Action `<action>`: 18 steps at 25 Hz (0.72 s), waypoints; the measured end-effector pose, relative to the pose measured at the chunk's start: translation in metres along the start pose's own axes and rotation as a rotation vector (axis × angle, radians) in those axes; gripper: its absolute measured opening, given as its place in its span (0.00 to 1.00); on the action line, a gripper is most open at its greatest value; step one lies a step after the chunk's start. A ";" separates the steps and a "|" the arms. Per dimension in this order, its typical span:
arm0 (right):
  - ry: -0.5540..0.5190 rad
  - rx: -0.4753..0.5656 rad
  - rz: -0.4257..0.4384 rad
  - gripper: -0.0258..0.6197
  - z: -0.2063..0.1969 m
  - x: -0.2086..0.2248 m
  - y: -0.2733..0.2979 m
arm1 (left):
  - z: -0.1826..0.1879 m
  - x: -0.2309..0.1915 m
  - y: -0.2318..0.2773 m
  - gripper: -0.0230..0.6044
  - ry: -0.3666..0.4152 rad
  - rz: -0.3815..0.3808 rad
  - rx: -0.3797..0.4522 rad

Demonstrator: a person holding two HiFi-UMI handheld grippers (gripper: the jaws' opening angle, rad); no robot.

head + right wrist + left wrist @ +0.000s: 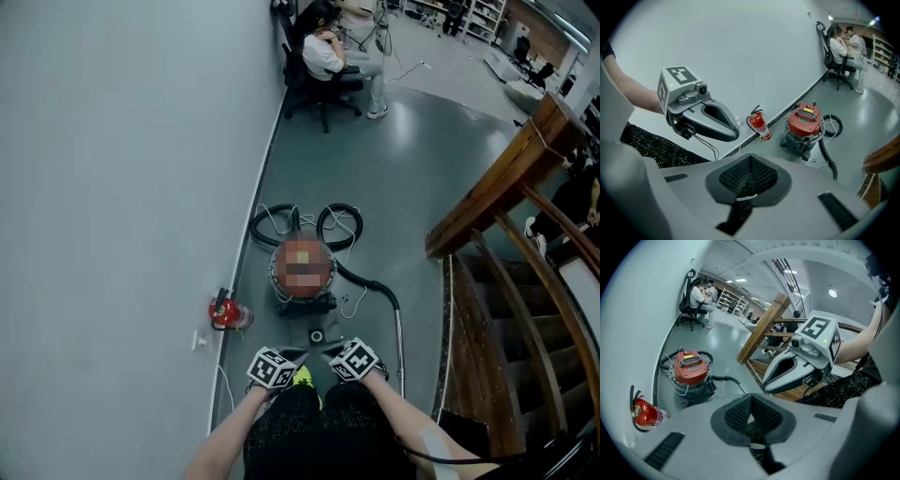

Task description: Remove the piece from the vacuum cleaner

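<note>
Vacuum cleaner [302,267], red-topped, stands on the floor beside the wall. Its hose [380,289] runs off toward 4 o'clock, and a fire extinguisher [225,312] lies at 8 o'clock. Left gripper [751,414] and right gripper [749,180] hang at 6 o'clock, well apart from it, jaws closed on nothing. Recommendation: open the jaws before descending, then steady the body with one gripper and pull the piece with the other.

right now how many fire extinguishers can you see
1: a red fire extinguisher at the foot of the wall, just left of the red vacuum cleaner. Others could be hidden behind the staircase.
</note>
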State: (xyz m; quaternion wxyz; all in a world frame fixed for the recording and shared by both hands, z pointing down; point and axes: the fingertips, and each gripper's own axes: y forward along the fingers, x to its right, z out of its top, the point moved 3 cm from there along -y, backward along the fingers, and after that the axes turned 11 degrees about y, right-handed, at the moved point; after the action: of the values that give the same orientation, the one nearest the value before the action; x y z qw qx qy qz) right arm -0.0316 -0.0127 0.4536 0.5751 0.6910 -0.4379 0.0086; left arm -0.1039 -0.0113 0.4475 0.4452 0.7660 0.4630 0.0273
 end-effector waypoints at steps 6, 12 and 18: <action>0.031 0.052 0.008 0.06 0.006 -0.008 -0.015 | 0.014 0.007 -0.013 0.05 -0.022 -0.016 0.024; 0.038 0.107 0.029 0.06 0.012 -0.025 -0.024 | 0.021 0.020 -0.022 0.05 -0.047 -0.040 0.067; 0.046 0.137 0.034 0.06 0.012 -0.034 -0.024 | 0.022 0.030 -0.026 0.05 -0.101 -0.073 0.159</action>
State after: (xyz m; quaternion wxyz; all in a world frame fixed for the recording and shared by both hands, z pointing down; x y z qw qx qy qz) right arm -0.0439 -0.0025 0.4133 0.5363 0.7206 -0.4347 0.0644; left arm -0.0943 0.0009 0.4047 0.4065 0.7819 0.4682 -0.0641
